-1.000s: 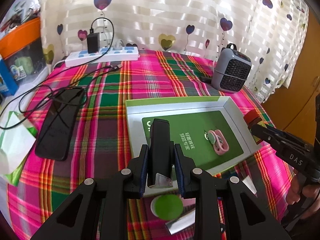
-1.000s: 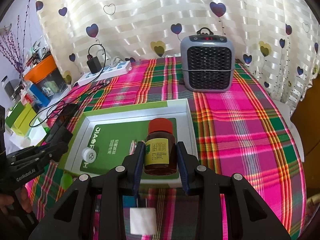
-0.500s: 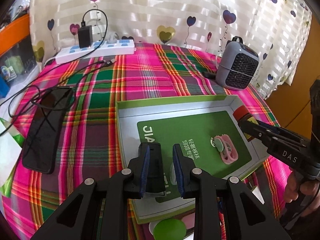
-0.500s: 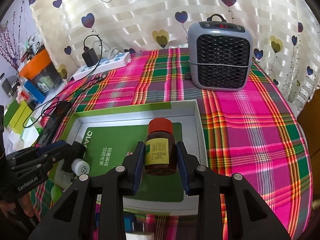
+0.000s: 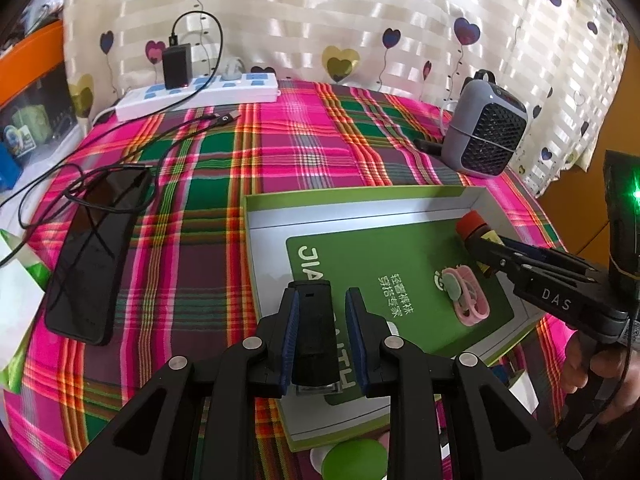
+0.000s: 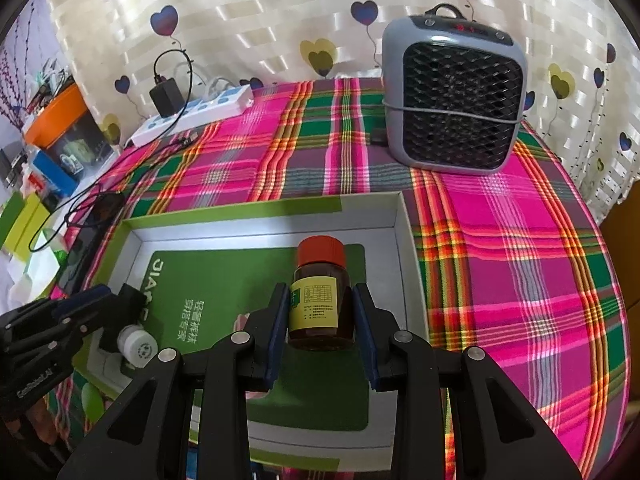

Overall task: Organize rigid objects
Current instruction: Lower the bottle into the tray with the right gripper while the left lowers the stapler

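My left gripper [image 5: 320, 300] is shut on a black stapler [image 5: 314, 332] and holds it over the left part of the open green-and-white box [image 5: 360, 200]. My right gripper [image 6: 322, 296] is shut on a brown bottle with a red cap [image 6: 322, 292], held over the right part of the same box [image 6: 404, 248]. The bottle also shows in the left wrist view [image 5: 474, 228]. A pink clip-like item [image 5: 466, 296] lies on the green card inside the box. The stapler and a small white round thing [image 6: 138, 346] show at the left gripper in the right wrist view.
A grey fan heater [image 5: 486, 136] stands at the back right. A black phone [image 5: 94, 256] with tangled cable lies left of the box. A white power strip [image 5: 200, 94] with a charger is at the back. A green round lid [image 5: 354, 460] lies near the front edge.
Both grippers have moved forward over the box. The stapler and the bottle now sit further in and lower above the box floor.
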Motion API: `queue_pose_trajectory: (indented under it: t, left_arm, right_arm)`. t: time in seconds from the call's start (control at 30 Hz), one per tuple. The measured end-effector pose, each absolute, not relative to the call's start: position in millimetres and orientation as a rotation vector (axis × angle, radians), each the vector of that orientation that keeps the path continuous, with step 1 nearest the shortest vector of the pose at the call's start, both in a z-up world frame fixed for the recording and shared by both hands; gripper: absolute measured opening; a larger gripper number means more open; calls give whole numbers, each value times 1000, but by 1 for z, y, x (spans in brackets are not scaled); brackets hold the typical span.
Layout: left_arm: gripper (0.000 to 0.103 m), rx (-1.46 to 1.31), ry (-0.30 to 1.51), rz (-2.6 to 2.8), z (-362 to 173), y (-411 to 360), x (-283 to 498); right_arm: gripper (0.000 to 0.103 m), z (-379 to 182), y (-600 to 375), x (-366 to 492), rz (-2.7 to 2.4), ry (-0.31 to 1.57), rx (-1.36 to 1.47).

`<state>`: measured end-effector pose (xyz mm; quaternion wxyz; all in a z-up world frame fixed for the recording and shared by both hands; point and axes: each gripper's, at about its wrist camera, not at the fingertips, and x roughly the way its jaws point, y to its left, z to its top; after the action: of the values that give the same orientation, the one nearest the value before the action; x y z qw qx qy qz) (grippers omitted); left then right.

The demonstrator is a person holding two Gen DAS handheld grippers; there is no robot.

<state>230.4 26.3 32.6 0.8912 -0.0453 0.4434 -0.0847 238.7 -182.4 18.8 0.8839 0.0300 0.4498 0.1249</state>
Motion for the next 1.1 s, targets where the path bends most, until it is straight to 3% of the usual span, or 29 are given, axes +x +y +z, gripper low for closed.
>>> queue_pose_trajectory:
  t: [0.6, 0.73, 0.9, 1.1]
  left_arm:
    - [24, -91, 921, -175, 34, 26, 229]
    - [28, -85, 921, -177, 34, 26, 228]
    - [31, -79, 917, -167, 35, 25, 224]
    - [32, -74, 913, -157, 36, 25, 219]
  right_arm:
    - [33, 15, -185, 239, 240, 950, 75]
    - [33, 15, -184, 238, 236, 949, 79]
    - [40, 17, -185, 234, 240, 935, 85]
    - [41, 19, -183, 230, 233, 924, 70]
